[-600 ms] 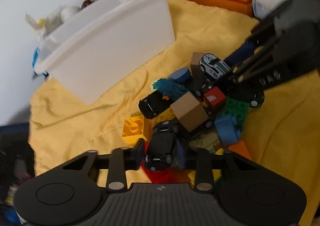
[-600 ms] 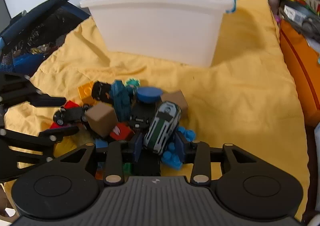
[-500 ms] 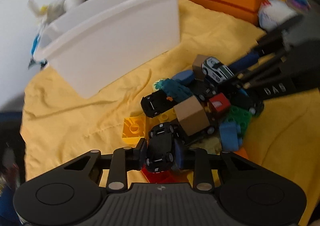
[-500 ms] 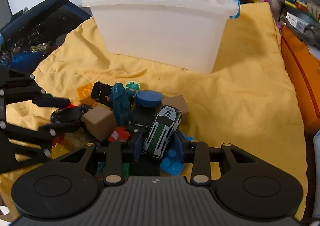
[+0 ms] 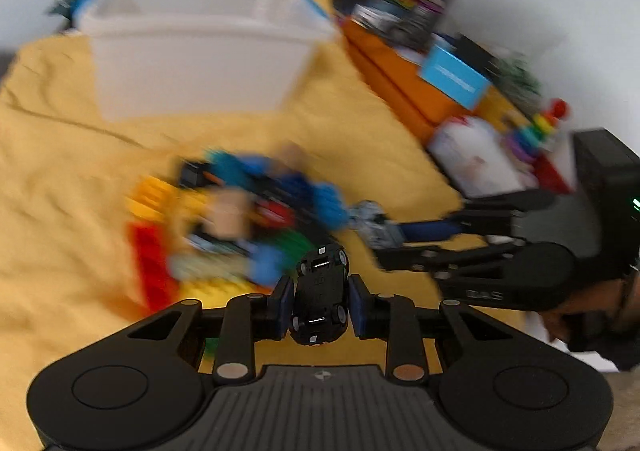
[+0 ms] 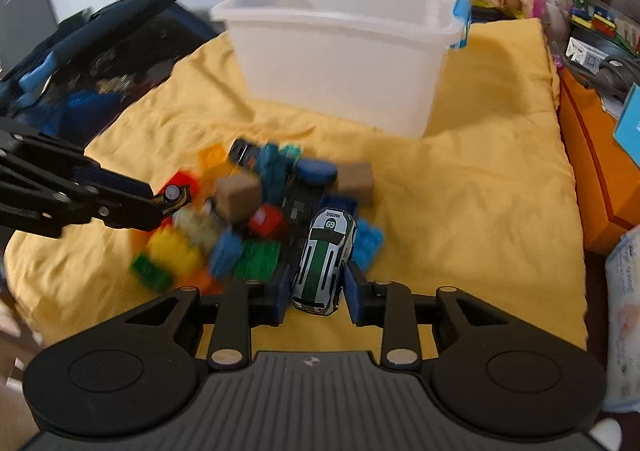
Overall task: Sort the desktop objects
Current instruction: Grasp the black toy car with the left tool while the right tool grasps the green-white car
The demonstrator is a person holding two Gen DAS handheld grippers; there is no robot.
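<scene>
With both cars gripped, you are at the carry step. Your left tool (image 5: 318, 301) is clamped on the black toy car (image 5: 320, 291), underside up; your right tool (image 6: 317, 287) pinches the white-and-green car (image 6: 326, 261) (number 69 on its roof). Both hang just above the toy pile (image 6: 256, 219) on the yellow cloth (image 6: 460, 211). Next move, as I judge it: lift over the rim of the white bin (image 6: 340, 51) beyond the pile, then release.

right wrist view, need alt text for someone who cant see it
The right gripper grips a white and green toy car numbered 69, above a yellow cloth. Behind it lie a toy pile and a white bin; the left gripper reaches in from the left.
</scene>
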